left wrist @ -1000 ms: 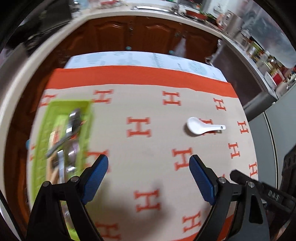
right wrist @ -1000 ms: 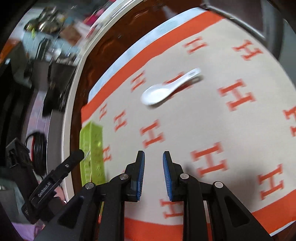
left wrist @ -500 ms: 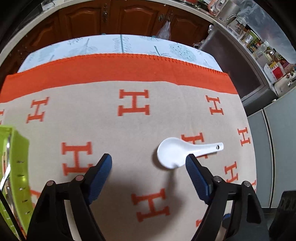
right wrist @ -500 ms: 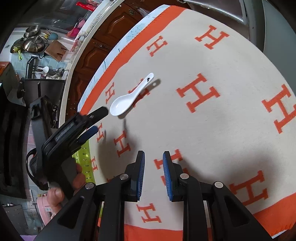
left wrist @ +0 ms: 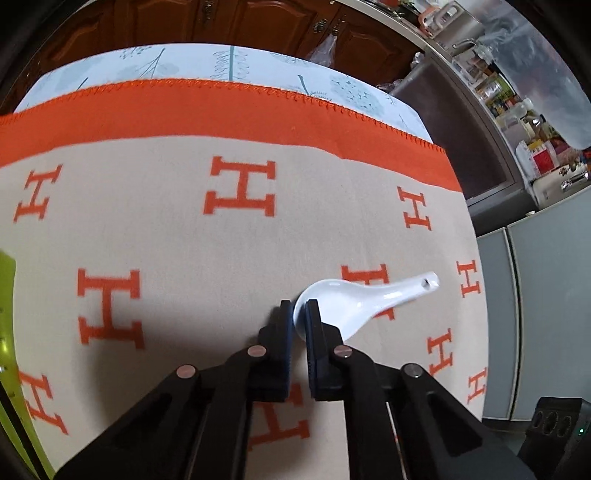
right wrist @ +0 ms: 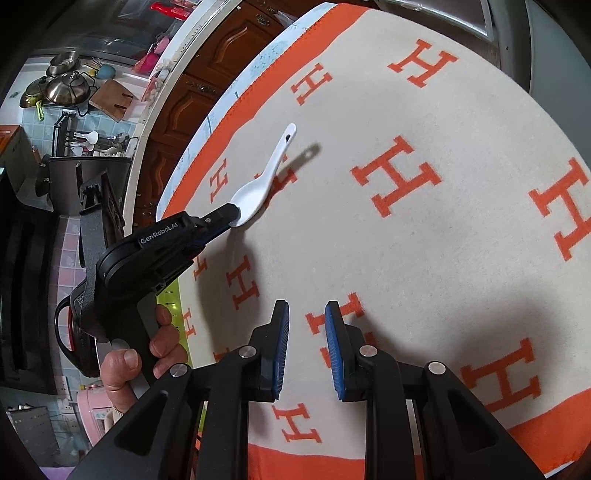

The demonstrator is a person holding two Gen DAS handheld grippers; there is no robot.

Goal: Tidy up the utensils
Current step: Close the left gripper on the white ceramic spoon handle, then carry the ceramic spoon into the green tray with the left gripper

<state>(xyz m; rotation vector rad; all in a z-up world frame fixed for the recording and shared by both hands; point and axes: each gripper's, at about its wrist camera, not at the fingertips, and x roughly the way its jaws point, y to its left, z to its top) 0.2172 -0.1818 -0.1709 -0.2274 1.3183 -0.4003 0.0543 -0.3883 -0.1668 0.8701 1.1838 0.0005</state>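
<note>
Both wrist views look steeply down, close over the counter (left wrist: 147, 229); they share the white spoon (left wrist: 354, 299).

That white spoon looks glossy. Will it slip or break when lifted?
The spoon looks like glazed ceramic: probably stiff, breakable, somewhat slippery. The left claw pinches only the bowl's rim, so the long handle may tip it downward.

So the spoon (left wrist: 354, 302) is lying on the blanket (left wrist: 184, 236) that covers the counter (left wrist: 229, 62), bowl end toward the left claw (left wrist: 300, 308), handle pointing off to the right in the left wrist view. That claw's pinched on the bowl's rim. The right claw (right wrist: 306, 325) sits nearer the blanket's front edge, well apart from the spoon. The tray (left wrist: 5, 314) is off at the left edge, cabinets (left wrist: 258, 22) behind the counter.
</note>
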